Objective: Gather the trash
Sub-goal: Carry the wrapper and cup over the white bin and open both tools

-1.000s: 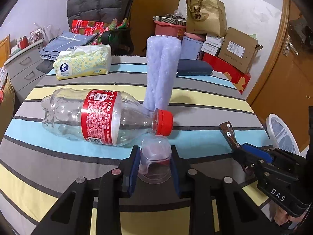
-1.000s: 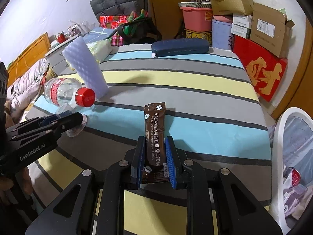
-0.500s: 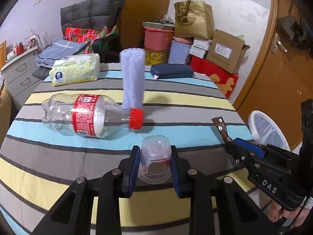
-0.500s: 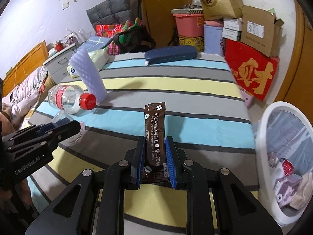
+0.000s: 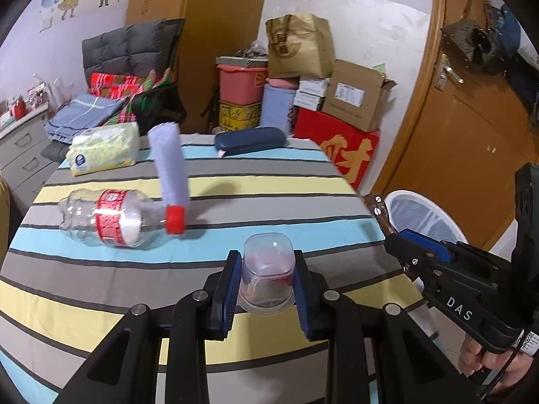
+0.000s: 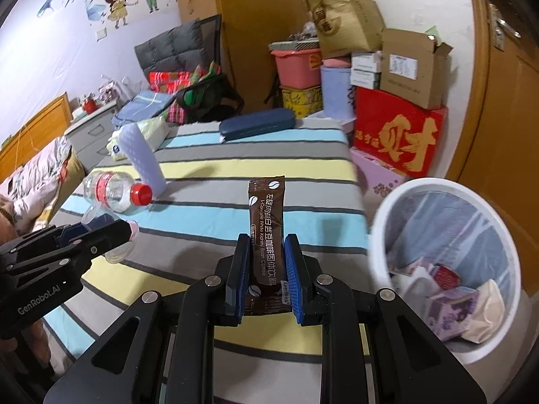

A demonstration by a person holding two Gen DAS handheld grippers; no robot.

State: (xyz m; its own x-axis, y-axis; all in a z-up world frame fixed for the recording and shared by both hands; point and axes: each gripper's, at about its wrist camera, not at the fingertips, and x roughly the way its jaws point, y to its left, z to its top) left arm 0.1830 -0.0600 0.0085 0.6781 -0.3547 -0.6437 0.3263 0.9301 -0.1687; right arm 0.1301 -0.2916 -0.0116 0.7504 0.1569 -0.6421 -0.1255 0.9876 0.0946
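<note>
Nearest in the left wrist view, the left gripper (image 5: 267, 282) has its blue pads pressed against the sides of a small clear plastic cup (image 5: 267, 274), mouth toward the camera and base pointing away, a hold across the soft walls that keeps the light cup from slipping while it is carried above the striped tablecloth (image 5: 101, 269). In the right wrist view the right gripper (image 6: 267, 269) pinches the lower end of a brown coffee sachet (image 6: 266, 229), so the flat packet stands up between the jaws with most of its length free, which should let it drop cleanly once the pads part. Just to the right of the table, on the floor, sits the white trash bin (image 6: 380, 222), lined with a clear bag and already holding several wrappers and cartons; both held pieces look bound for it, the sachet being the closer. Further out on the cloth an empty clear bottle (image 5: 111, 219) with a red cap and red label lies on its side, untouched and probably the next piece of trash to collect. A pale lilac foam block (image 5: 170, 166) leans just behind its cap. At the far edge rest a tissue pack (image 5: 104, 151) on the left and a dark blue case (image 5: 251, 139) nearer the middle
</note>
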